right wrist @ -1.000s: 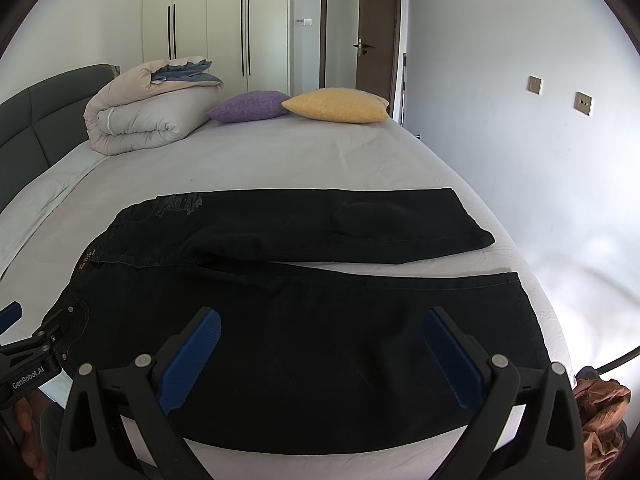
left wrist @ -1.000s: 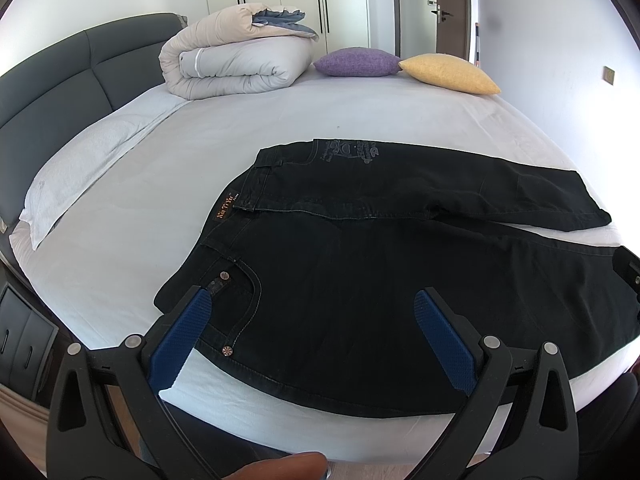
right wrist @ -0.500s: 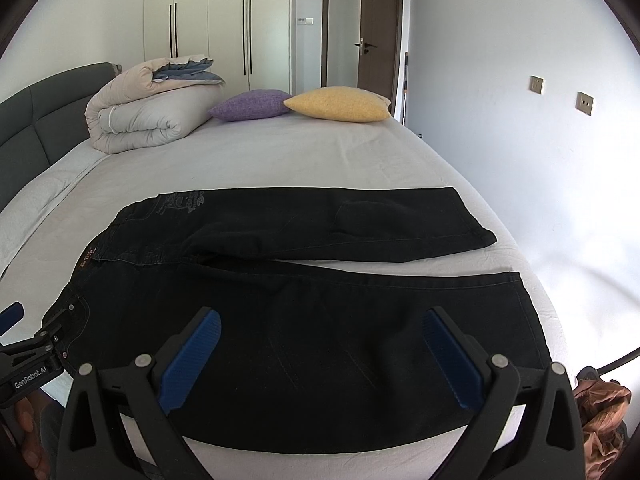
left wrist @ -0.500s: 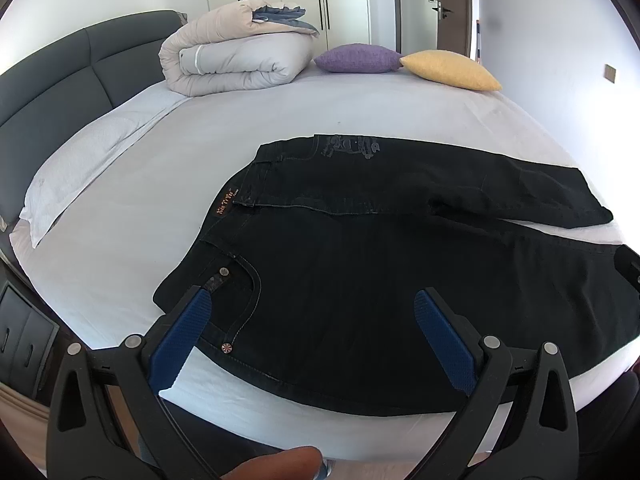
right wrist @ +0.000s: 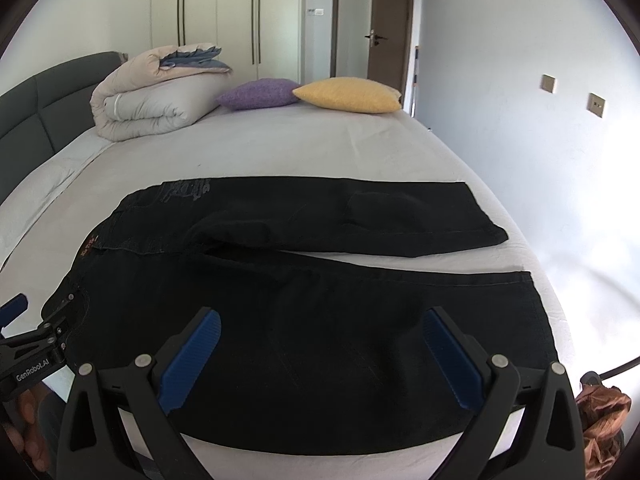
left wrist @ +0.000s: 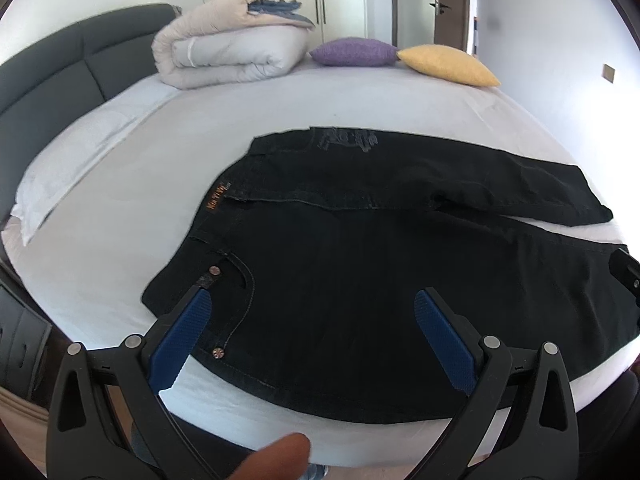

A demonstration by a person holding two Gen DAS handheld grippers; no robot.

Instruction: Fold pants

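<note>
Hovering low at 6 o'clock, the left gripper [left wrist: 310,304] and right gripper [right wrist: 320,324] have jaws wide apart, holding nothing. The black pants [right wrist: 312,320] lie flat on the bed [right wrist: 300,148].

A white-sheeted bed [right wrist: 280,152] with a dark headboard [right wrist: 36,100] faces white wardrobes [right wrist: 224,20] and a brown door [right wrist: 390,20].

Black denim pants [left wrist: 360,280] look matt and coarse, with coppery metal rivets [left wrist: 215,270]. The white cotton bedsheet [right wrist: 300,148] beyond the left gripper's [left wrist: 312,300] ribbed blue rubbery pads [left wrist: 180,340] is smooth, faintly creased.
</note>
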